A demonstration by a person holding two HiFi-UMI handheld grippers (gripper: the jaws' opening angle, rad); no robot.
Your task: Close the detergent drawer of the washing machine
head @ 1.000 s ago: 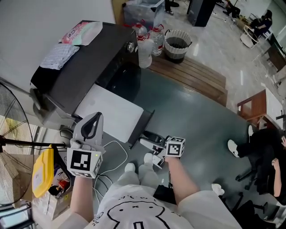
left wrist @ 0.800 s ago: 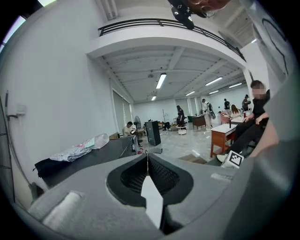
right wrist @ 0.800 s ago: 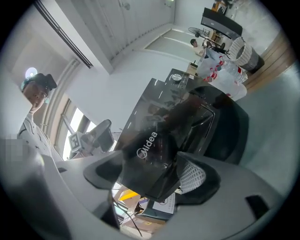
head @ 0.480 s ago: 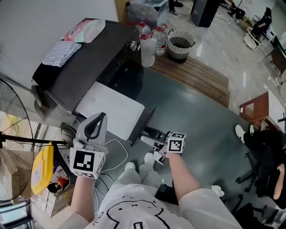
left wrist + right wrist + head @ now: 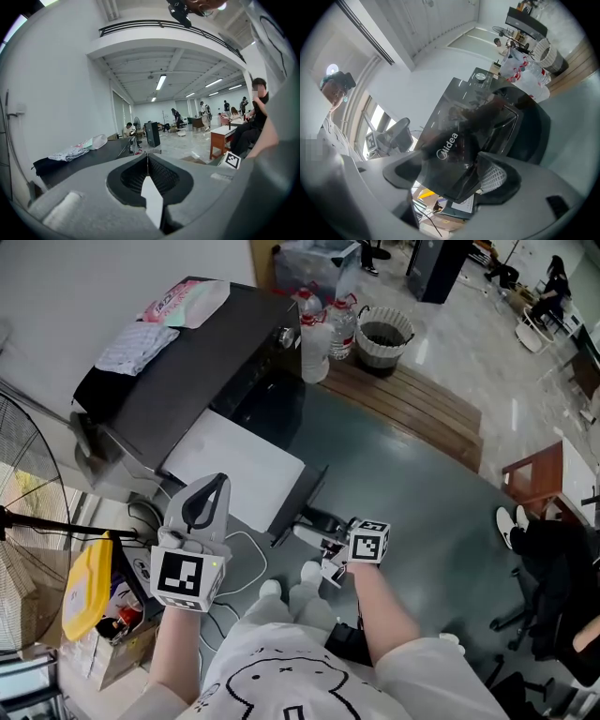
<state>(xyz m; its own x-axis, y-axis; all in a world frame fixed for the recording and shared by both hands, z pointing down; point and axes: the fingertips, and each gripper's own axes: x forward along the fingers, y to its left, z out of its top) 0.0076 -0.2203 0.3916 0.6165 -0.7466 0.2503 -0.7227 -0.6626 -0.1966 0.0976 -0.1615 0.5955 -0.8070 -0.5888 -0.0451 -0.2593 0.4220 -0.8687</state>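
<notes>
The dark washing machine [image 5: 187,362] stands at the upper left. Its detergent drawer [image 5: 234,465] is pulled out, white on top, with a dark glossy front panel [image 5: 302,501]. My right gripper [image 5: 317,542] is at that panel, pointing level at it. In the right gripper view the branded panel [image 5: 450,150] fills the gap of the right gripper [image 5: 454,176]. The jaws have just been opening and stand wide apart on either side of the panel's edge. My left gripper [image 5: 217,484] hovers left of the drawer, and its tips meet in the left gripper view [image 5: 147,157] with nothing between them.
Water bottles [image 5: 314,338] and a waste basket [image 5: 382,334] stand beyond the machine, beside a wooden platform [image 5: 412,404]. A cloth [image 5: 136,348] and a packet [image 5: 192,301] lie on the machine's top. Cables [image 5: 246,554], a fan [image 5: 23,474] and a yellow container [image 5: 84,587] are at the left.
Both grippers keep their places at the drawer. Only the head view has drifted a little.
</notes>
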